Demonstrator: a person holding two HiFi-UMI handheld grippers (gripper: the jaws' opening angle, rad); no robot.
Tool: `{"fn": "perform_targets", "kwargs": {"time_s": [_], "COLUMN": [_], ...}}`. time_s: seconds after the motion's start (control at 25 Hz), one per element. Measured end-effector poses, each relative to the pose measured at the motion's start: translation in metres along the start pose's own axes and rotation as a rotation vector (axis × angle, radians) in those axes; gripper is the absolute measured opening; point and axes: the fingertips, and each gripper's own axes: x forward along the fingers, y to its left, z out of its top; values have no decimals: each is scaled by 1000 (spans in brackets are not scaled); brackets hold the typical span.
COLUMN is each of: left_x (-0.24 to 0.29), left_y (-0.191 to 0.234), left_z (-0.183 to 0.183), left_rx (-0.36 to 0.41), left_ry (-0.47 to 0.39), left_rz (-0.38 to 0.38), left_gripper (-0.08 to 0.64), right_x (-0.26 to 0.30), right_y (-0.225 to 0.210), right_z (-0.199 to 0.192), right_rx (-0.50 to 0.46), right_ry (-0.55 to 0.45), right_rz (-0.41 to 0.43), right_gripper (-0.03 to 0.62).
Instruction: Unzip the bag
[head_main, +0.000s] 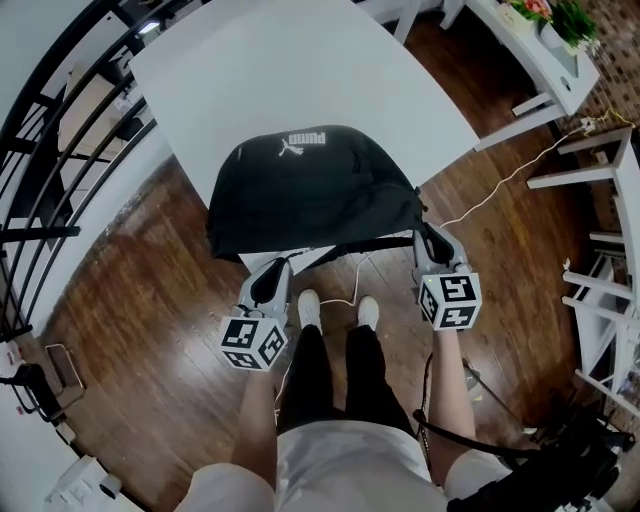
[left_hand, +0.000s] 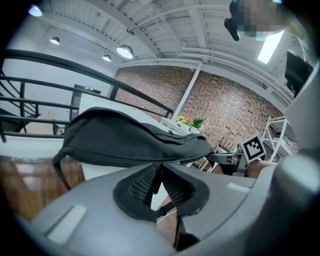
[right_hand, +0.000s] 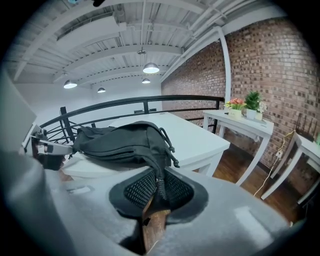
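A black backpack (head_main: 310, 190) lies on the near end of a white table (head_main: 300, 70), its lower edge hanging past the table's front. My left gripper (head_main: 272, 268) is at the bag's lower left edge. In the left gripper view the bag (left_hand: 125, 140) comes down to the jaw tips of the left gripper (left_hand: 159, 172), which pinch a thin bit of its edge. My right gripper (head_main: 428, 240) is at the bag's right corner. In the right gripper view the right gripper (right_hand: 160, 180) is shut on a strip of zipper that hangs from the bag (right_hand: 120, 142).
A black railing (head_main: 60, 130) runs along the left. White desks with potted plants (head_main: 545, 40) and a white rack (head_main: 610, 270) stand at the right. A white cable (head_main: 500, 185) crosses the wooden floor. The person's legs and white shoes (head_main: 335, 315) are under the table's front edge.
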Motion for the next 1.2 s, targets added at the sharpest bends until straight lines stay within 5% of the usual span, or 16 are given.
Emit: {"fn": "perform_targets", "kwargs": {"time_s": [0.36, 0.72, 1.04, 1.2], "left_x": [-49, -77, -83, -98], "left_y": [74, 145, 149, 142], "left_z": [15, 29, 28, 25], "left_rx": [-32, 24, 74, 79], "left_ry": [-35, -22, 18, 25], "left_rz": [138, 259, 203, 184], "left_gripper": [48, 48, 52, 77], "right_x": [1, 7, 11, 10], "right_y": [-3, -8, -2, 2], "right_z": [-5, -10, -19, -40], "right_rx": [24, 25, 92, 28], "right_ry": [25, 72, 149, 247], "right_rz": [-50, -116, -159, -196], "right_gripper": [43, 43, 46, 49]}}
